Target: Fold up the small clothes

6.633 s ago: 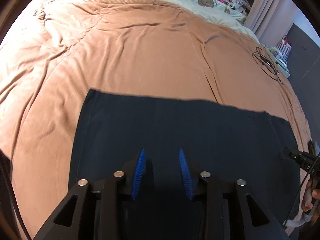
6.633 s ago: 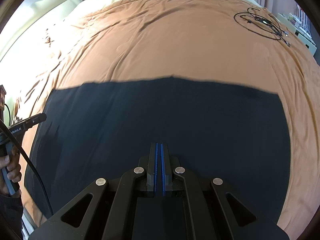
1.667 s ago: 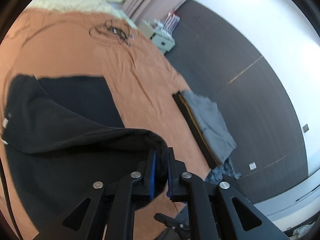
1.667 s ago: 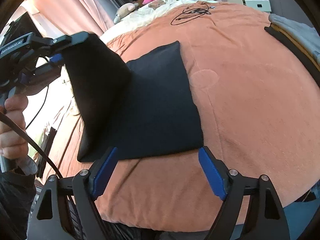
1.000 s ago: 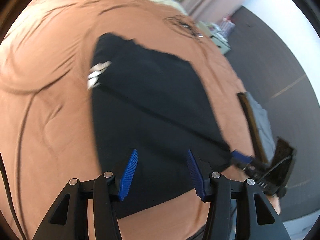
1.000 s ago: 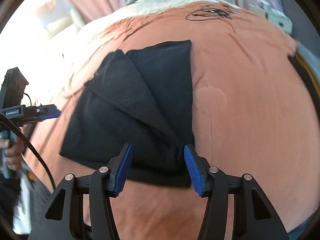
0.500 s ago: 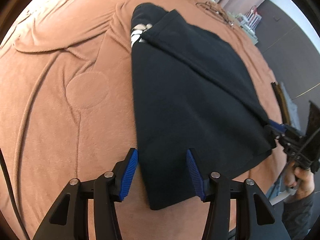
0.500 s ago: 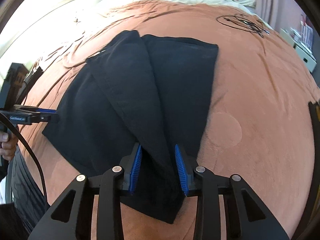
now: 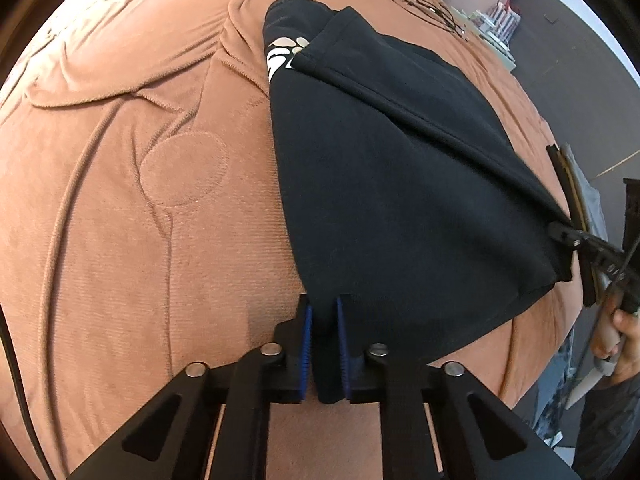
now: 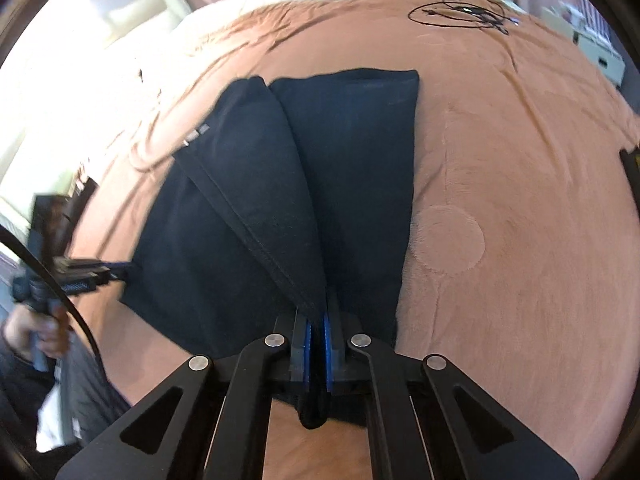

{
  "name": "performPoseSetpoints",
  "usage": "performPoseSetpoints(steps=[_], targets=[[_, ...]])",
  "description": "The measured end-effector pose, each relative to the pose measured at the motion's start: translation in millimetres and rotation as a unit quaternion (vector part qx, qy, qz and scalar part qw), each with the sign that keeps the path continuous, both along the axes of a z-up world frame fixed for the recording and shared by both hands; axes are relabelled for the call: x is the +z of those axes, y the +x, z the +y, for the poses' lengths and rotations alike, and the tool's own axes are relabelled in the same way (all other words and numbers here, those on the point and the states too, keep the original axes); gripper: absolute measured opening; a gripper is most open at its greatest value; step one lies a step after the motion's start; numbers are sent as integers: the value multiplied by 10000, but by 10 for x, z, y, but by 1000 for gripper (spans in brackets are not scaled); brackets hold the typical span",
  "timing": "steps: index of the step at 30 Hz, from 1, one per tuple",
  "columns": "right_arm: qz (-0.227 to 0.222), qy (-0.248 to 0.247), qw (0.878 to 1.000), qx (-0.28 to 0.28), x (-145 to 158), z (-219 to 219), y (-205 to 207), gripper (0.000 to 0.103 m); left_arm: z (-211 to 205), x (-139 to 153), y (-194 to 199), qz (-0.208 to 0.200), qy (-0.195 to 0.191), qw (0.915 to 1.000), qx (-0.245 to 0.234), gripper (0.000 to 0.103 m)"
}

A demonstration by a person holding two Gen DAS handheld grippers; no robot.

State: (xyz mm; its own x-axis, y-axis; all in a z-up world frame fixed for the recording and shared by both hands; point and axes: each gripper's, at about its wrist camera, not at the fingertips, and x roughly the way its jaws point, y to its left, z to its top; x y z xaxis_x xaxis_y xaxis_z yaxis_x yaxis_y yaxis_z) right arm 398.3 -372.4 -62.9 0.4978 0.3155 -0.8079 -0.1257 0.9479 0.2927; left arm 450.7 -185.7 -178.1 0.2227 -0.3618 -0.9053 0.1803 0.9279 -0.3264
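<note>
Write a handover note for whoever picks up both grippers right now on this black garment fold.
Left gripper: jaws closing on the near corner of the black garment; cloth sits between the blue pads.
Right gripper: shut on the other near corner, where a folded flap bunches into the jaws.
Garment: lies on the brown bedspread, partly folded, one flap laid diagonally over the body, white print showing at the far end.
Done: first lengthwise fold, both near corners gripped.
Left: probably carry the near edge toward the far end, then flatten. The cable coil lies well beyond.
</note>
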Motion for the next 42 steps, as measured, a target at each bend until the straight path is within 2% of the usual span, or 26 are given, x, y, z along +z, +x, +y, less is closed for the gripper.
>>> performPoseSetpoints(steps=[5, 12, 14, 18, 23, 25, 28, 32, 35, 36, 38, 40, 41, 42], targets=[[94, 69, 9999, -71, 6, -124, -130, 1, 49, 31, 5, 29, -46, 9999, -91, 7], [128, -335, 9991, -220, -301, -160, -109, 1, 157, 0, 9, 183, -287, 9993, -170, 8], [146, -272, 9992, -252, -322, -153, -96, 1, 199, 13, 1, 258, -403, 9988, -142, 9], [195, -30, 9993, -309, -293, -179, -118, 1, 322, 3, -49, 450, -771, 9960, 2, 21], [211, 39, 9992, -344, -217, -189, -116, 1, 277, -94, -157, 601, -818, 9947, -164, 24], [230, 75, 9990, -372, -185, -201, -116, 1, 282, -110, -189, 531, -825, 9950, -203, 22], [209, 101, 9989, -402, -115, -211, -122, 1, 254, -64, -225, 417, -631, 9961, -458, 9], [222, -9, 9986, -471, -133, -201, -136, 1, 271, 28, -215, 420, -541, 9957, -620, 7], [387, -474, 9969, -503, -271, -126, -90, 1, 264, 4, -213, 451, -452, 9956, -693, 7], [421, -711, 9950, -558, -305, -99, -80, 4, 240, -25, -200, 487, -430, 9954, -699, 8], [377, -861, 9939, -581, -280, -62, -87, 10, 234, -61, -178, 537, -526, 9950, -664, 9], [270, -1374, 9879, -666, -198, 7, -94, 38, 273, -36, -161, 554, -653, 9946, -583, 10], [141, -1518, 9861, -657, -142, 50, -101, 59, 300, -10, -165, 496, -648, 9950, -569, 10], [12, -1551, 9859, -620, -85, 104, -115, 66, 335, 20, -161, 414, -619, 9957, -545, 10]])
